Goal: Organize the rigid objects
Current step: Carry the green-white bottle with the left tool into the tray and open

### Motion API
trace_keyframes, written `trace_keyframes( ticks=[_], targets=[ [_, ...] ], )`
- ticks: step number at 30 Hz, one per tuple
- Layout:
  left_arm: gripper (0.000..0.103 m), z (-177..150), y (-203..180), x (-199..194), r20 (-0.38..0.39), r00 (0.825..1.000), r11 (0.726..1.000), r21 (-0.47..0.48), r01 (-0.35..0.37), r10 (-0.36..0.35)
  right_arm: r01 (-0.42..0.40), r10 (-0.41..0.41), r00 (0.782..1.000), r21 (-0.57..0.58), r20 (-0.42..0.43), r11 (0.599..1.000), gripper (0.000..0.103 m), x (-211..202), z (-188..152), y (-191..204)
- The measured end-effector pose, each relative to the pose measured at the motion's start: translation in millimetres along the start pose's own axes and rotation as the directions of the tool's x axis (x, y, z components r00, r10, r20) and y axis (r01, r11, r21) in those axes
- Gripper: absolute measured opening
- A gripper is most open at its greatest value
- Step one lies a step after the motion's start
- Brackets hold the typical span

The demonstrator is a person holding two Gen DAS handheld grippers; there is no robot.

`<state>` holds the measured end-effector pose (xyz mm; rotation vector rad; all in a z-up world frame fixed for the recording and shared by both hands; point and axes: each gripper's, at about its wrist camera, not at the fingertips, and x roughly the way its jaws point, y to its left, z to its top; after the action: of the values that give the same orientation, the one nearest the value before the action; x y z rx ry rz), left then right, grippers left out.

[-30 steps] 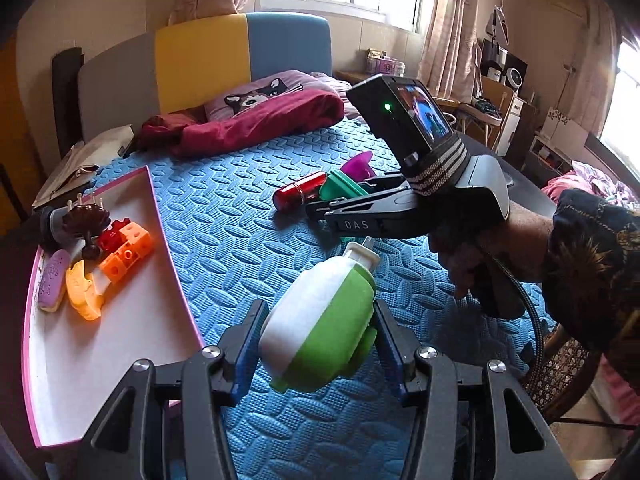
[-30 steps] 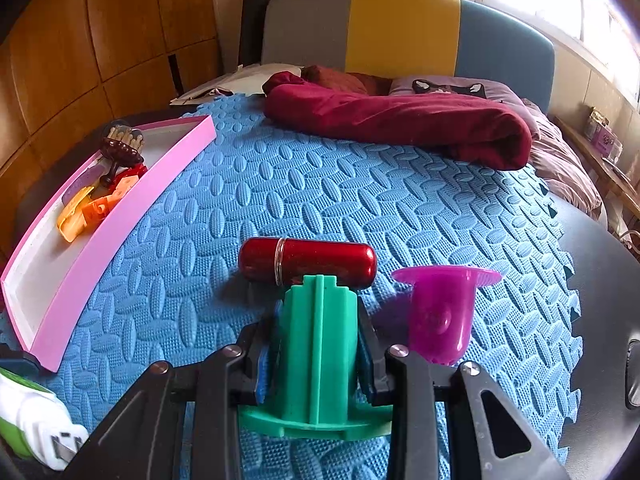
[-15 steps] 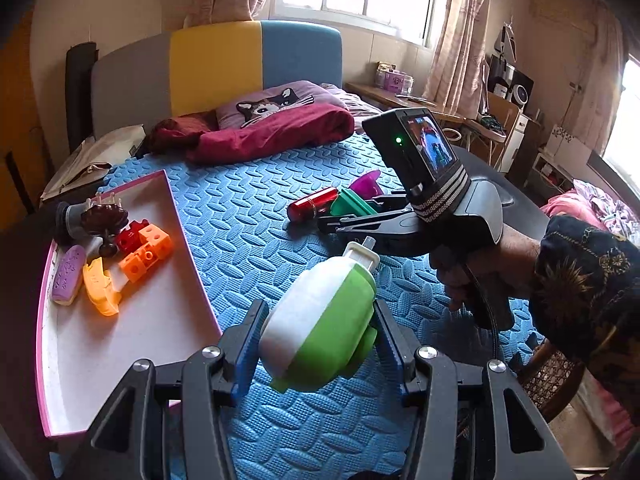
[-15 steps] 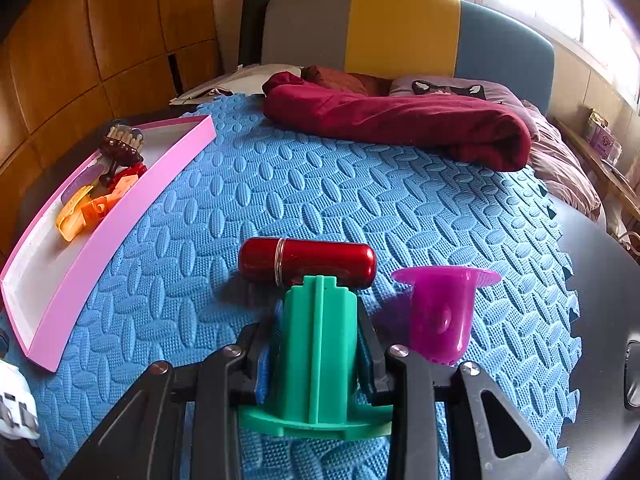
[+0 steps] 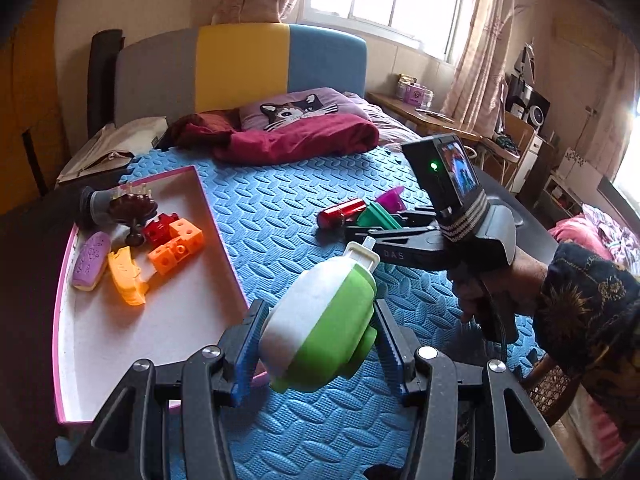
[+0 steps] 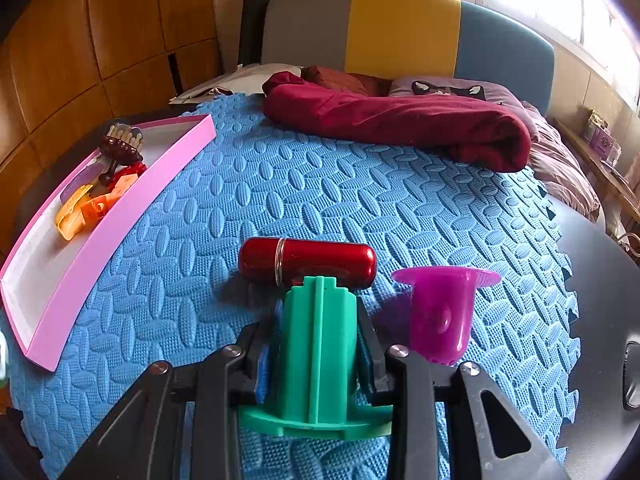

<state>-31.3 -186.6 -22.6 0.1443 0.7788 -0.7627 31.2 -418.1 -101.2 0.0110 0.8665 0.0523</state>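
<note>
My left gripper [image 5: 316, 340] is shut on a white and green bottle-shaped toy [image 5: 320, 320], held above the blue foam mat [image 5: 280, 224] just right of the pink tray [image 5: 80, 344]. In the tray lie orange blocks [image 5: 176, 248], a red block [image 5: 158, 230], an orange clip [image 5: 126, 278], a purple oval piece [image 5: 92, 260] and a dark brush [image 5: 132, 206]. My right gripper [image 6: 316, 344] is shut on a green ribbed plastic piece [image 6: 316, 356] resting low over the mat. Just beyond it lie a red metal capsule [image 6: 308, 262] and a magenta cup [image 6: 442, 312].
A dark red blanket [image 6: 400, 124] and a cat pillow [image 5: 296, 106] lie at the mat's far edge before the grey, yellow and blue headboard [image 6: 400, 28]. The black table [image 6: 600, 280] borders the mat on the right. A person's hand [image 5: 500, 288] and patterned sleeve hold the right gripper.
The left gripper has drifted toward the tray with the bottle toy, so more of the tray is in view. The right gripper and its green piece have stayed put.
</note>
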Motion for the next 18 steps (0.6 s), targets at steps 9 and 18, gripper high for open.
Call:
trace_keyframes(
  ticks=[9, 18],
  targets=[
    [0.053, 9, 78, -26, 0.042, 0.994, 0.976, -0.197, -0.092, 0.102, 0.006, -0.006, 1.0, -0.006, 0.0, 1.0, 0.033, 0, 0, 2],
    [0.053, -20, 165, -21, -0.047, 0.979, 0.891, -0.408, -0.2, 0.198, 0.015, -0.015, 1.0, -0.016, -0.001, 1.0, 0.032, 0, 0, 2]
  ],
)
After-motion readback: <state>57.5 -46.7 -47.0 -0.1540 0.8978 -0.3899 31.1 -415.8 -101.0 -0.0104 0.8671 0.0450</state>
